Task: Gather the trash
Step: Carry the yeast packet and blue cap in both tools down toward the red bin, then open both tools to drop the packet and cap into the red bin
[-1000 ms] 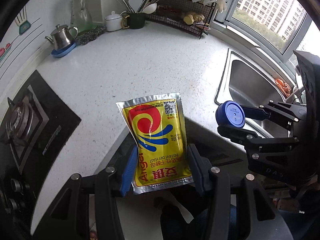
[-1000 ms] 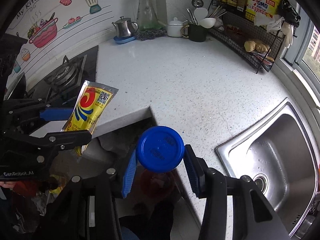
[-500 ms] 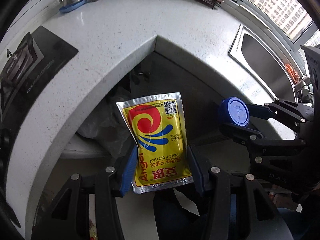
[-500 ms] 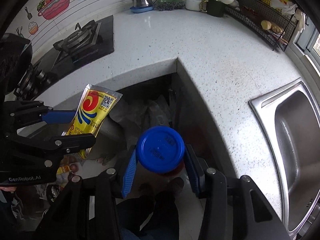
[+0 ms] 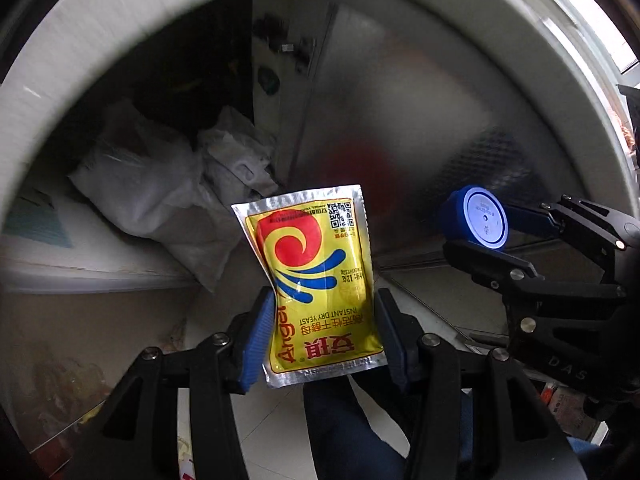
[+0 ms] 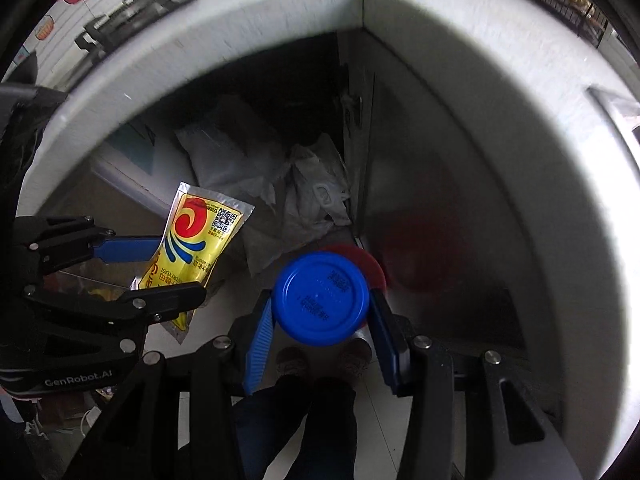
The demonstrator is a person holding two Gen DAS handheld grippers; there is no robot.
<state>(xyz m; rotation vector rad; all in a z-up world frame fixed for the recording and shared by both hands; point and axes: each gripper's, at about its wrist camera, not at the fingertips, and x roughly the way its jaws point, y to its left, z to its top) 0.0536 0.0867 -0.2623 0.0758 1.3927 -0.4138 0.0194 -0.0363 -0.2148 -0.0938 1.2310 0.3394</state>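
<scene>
Curved white stone countertop edge (image 5: 120, 20) arcs from nine o'clock over to three, and below it sits the dim cupboard recess. Crumpled white plastic bags (image 5: 160, 184) are heaped in there at ten o'clock. Closer in, the left gripper (image 5: 324, 336) is pinching the yellow foil yeast sachet (image 5: 316, 280) by its bottom end, upright at dead centre. Over at three o'clock, the right gripper (image 6: 320, 332) is clamped around the blue round-lidded jar (image 6: 320, 298), lid facing the camera, above the tiled floor (image 6: 372, 420).
</scene>
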